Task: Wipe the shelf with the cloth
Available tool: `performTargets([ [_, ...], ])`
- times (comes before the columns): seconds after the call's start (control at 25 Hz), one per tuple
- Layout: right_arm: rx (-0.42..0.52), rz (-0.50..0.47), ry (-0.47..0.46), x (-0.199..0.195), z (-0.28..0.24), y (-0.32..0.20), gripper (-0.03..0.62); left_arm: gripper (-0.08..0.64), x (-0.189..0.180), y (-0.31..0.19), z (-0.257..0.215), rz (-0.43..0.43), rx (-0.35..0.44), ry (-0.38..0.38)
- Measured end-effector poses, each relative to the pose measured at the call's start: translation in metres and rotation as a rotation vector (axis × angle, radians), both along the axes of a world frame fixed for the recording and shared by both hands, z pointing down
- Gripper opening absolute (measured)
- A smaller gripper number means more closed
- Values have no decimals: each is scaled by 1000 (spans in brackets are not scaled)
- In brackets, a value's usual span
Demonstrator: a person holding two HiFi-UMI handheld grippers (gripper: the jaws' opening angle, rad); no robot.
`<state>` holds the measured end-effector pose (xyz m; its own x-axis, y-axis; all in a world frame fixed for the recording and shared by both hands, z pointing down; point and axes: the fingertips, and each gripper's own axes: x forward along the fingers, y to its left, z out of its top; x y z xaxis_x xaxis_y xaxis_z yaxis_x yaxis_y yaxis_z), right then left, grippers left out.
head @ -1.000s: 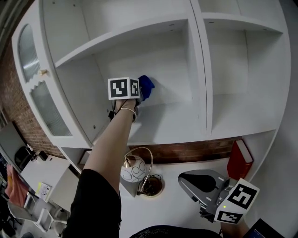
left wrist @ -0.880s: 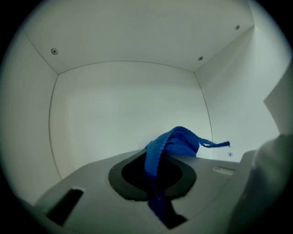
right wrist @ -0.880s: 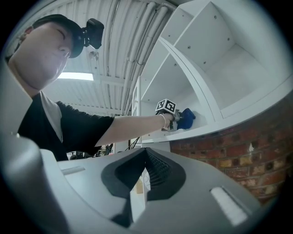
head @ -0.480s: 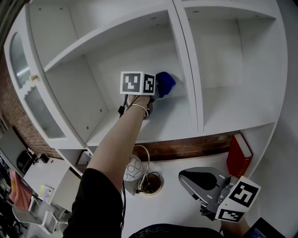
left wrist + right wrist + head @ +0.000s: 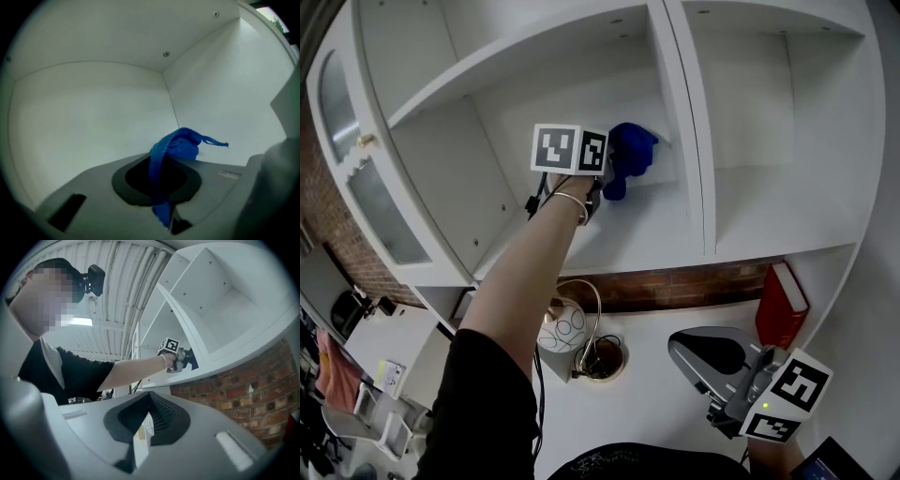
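In the head view my left gripper [image 5: 602,178] reaches into the white shelf [image 5: 647,234], shut on a bunched blue cloth [image 5: 630,155]. The cloth is held close to the back wall, just left of the vertical divider [image 5: 680,131]. The left gripper view shows a strip of the cloth [image 5: 176,147] pinched between the jaws of the left gripper [image 5: 159,187], with the shelf's back corner behind it. My right gripper [image 5: 708,354] hangs low at the bottom right over the counter, jaws together and holding nothing. In the right gripper view, the right gripper [image 5: 143,427] points up at the shelf, where the left gripper [image 5: 176,355] shows far off.
A red book [image 5: 781,309] leans at the right below the shelf. On the counter sit a white patterned object [image 5: 562,339] and a coiled cable [image 5: 602,361]. A glass cabinet door [image 5: 356,159] stands open at the left. A brick strip [image 5: 675,286] runs under the shelf.
My left gripper has carried the cloth to the right along the shelf, nearer the divider. The right gripper has stayed low in about the same place.
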<state>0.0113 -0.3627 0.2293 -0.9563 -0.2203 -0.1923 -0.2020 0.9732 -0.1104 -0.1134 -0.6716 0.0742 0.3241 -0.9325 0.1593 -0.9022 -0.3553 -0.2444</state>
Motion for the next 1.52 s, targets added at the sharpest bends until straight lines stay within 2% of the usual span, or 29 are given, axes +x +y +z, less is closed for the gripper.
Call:
performTargets([
  [0.12,15,-30,9,-11,-4,10,9,20,-45,20,-9,-65,-6,-46],
  [0.2,26,-52,12,-19,-7,17,9,18,-74,34,-9,-102,-37,-52],
  [0.36,45,-94,26,-33,-11,32,9,18,-127,57,7,-181,-174,-12],
  [0.48,52,-116,31,-40,-13,40,9,17,-163,71,21,-280,-265,-24],
  [0.6,56,-127,35,-44,-14,47,9,15,-183,80,37,-355,-345,-26],
  [0.72,59,-131,35,-44,-14,52,9,15,-193,83,50,-410,-399,19],
  [0.84,60,-124,33,-40,-13,52,9,15,-193,82,63,-424,-448,63],
  [1.08,48,-85,21,-24,-11,44,9,15,-203,81,84,-481,-531,-29],
  [1.2,44,-76,18,-20,-11,39,9,15,-207,77,88,-498,-549,-46],
  [1.32,41,-80,14,-21,-9,37,9,15,-207,73,93,-496,-569,-79],
  [1.52,33,-87,22,-28,-6,34,9,12,-205,69,99,-467,-565,-78],
])
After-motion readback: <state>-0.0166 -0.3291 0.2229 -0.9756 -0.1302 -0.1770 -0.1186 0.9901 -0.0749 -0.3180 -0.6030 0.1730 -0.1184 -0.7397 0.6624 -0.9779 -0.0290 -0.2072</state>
